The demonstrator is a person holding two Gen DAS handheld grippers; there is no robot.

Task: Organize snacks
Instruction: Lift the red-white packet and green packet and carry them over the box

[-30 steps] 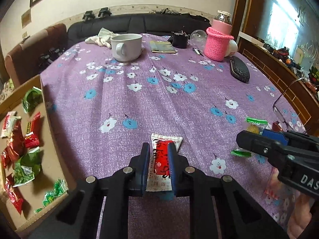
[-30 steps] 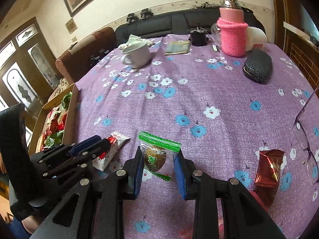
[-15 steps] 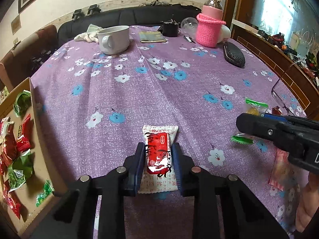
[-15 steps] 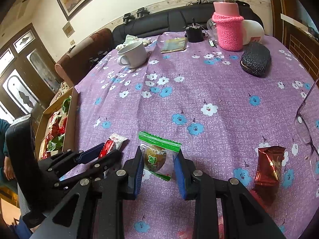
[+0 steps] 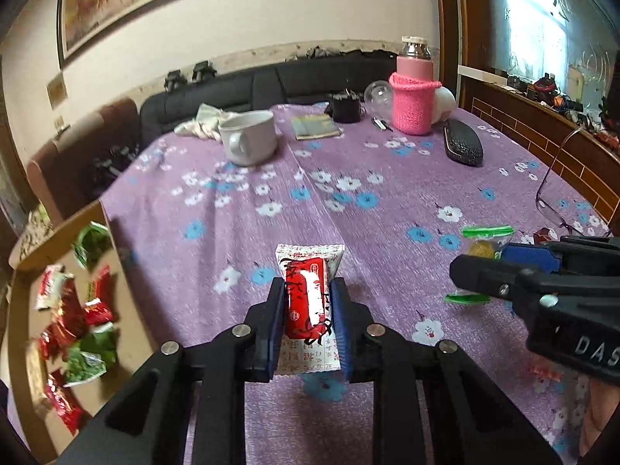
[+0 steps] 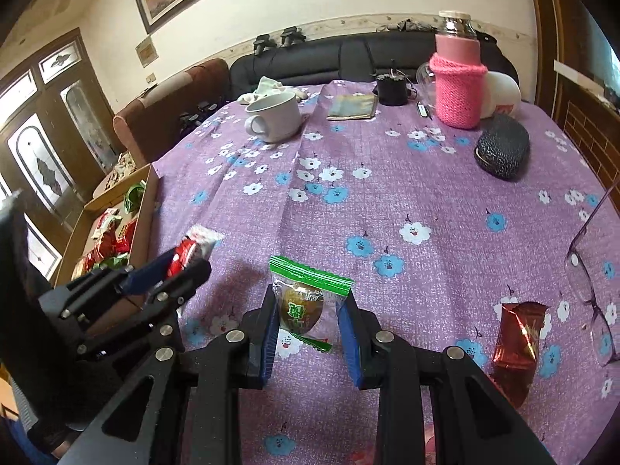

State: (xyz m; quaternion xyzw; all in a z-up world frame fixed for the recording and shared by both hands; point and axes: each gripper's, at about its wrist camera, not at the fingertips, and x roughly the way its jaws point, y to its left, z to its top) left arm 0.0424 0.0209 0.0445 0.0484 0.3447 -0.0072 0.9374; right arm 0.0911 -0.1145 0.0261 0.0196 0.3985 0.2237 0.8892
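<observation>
Biggest worry here: both packets are being pinched by thin, slippery wrapper, so either one could be sliding out on the way to the cardboard box (image 5: 23, 348) at the left edge of the tabletop (image 5: 387, 201). The left gripper (image 5: 308, 302) is squeezing a red-and-white snack packet (image 5: 306, 302) near its middle, with the wrapper's ends sticking out front and back. The right gripper (image 6: 310, 310) is clamping a green-topped clear candy packet (image 6: 302, 302) by its sides, and the loose film looks like it's crumpling, so I'd guess that grip is the shakier one. The two grippers are also sitting near each other, so they could be bumping if both are swinging left at once. Another red foil snack (image 6: 517, 337) is lying on the cloth just right of the right gripper, and a pair of glasses (image 6: 593, 290) beside it could be getting snagged. Pose-wise, both grippers are pointing forward across the tabletop, low over the cloth, roughly level.
</observation>
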